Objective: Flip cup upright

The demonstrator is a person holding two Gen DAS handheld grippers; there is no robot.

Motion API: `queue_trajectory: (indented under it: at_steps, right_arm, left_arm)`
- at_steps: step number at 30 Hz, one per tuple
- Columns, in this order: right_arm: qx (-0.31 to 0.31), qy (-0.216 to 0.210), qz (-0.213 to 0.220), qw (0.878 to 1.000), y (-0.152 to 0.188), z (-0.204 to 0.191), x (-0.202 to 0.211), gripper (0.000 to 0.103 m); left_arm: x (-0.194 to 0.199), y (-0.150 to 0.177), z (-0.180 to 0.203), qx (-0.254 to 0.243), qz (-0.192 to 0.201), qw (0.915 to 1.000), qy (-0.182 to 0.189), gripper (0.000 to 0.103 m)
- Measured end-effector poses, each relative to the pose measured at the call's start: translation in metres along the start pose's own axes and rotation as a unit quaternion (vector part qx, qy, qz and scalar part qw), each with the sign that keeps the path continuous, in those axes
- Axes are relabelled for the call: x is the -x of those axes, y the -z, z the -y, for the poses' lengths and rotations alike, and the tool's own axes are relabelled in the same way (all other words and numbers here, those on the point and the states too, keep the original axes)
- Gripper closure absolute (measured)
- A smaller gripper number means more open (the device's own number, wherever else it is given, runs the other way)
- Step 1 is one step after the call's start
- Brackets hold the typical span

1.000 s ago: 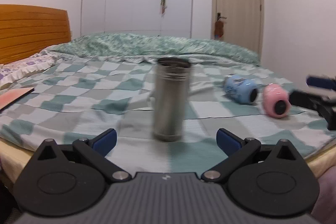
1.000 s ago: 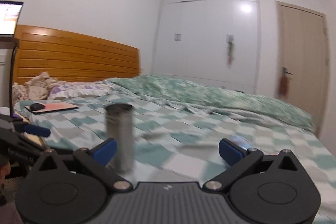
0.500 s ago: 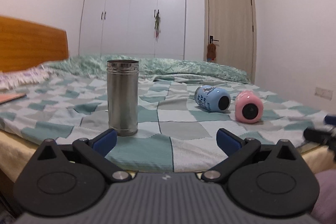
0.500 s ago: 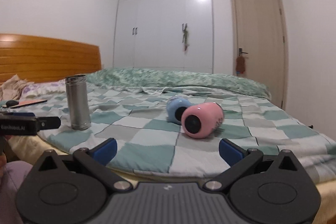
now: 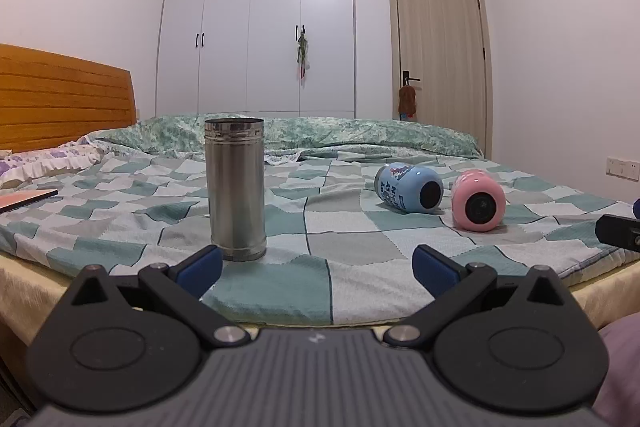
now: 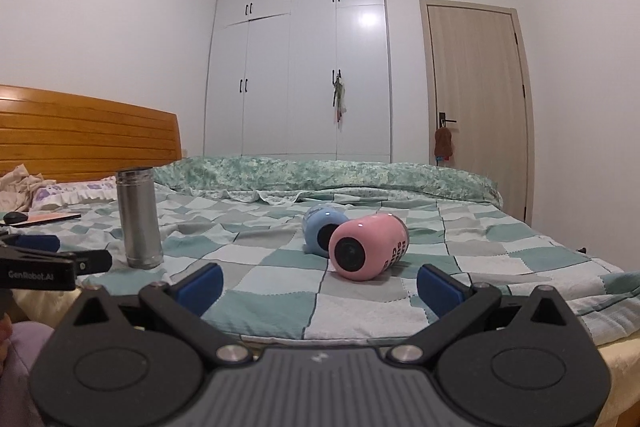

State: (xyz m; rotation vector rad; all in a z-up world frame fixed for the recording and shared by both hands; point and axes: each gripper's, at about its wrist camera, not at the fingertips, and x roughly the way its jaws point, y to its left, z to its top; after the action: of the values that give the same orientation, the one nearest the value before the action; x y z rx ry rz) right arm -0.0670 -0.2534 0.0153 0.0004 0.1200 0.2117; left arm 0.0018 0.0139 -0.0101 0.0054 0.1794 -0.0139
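The steel cup (image 5: pixel 235 189) stood upright on the checked bedspread (image 5: pixel 352 247) near the bed's front edge, its open mouth up; in the left wrist view it sat at about 11 o'clock from the left gripper (image 5: pixel 316 263), just beyond the left fingertip. That gripper's jaws were spread wide and held nothing. In the right wrist view the steel cup (image 6: pixel 139 218) appeared at 10 o'clock.

The blue cup (image 5: pixel 409 187) and pink cup (image 5: pixel 478 201) lay on their sides, mouths facing the cameras, at about 1 o'clock in the left view. They lay just beside each other; whether they touched could not be told. In the right wrist view the pink cup (image 6: pixel 368 247) lay at 12 o'clock from the right gripper (image 6: pixel 320 285), in front of and partly covering the blue cup (image 6: pixel 322 233). The right gripper's jaws were also wide apart and empty.

A wooden headboard (image 5: pixel 64 95) stood at 9 o'clock, a white wardrobe (image 5: pixel 260 27) at 12 and a door (image 5: pixel 440 59) at 2. A flat orange pad (image 6: pixel 44 218) lay on the bed at 9 o'clock in the right view, with a dark mouse (image 6: pixel 15 216) on it.
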Motion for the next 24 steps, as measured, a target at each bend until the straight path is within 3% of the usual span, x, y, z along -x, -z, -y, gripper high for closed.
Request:
queue_trajectory:
  at_steps: [24]
  right_arm:
    - [0.007,-0.003,-0.001,1.000,0.0010,-0.0044,-0.0011,0.000]
  left_arm:
    - [-0.0009,0.0004,0.0016,-0.001,0.000,1.0000,0.004,0.000]
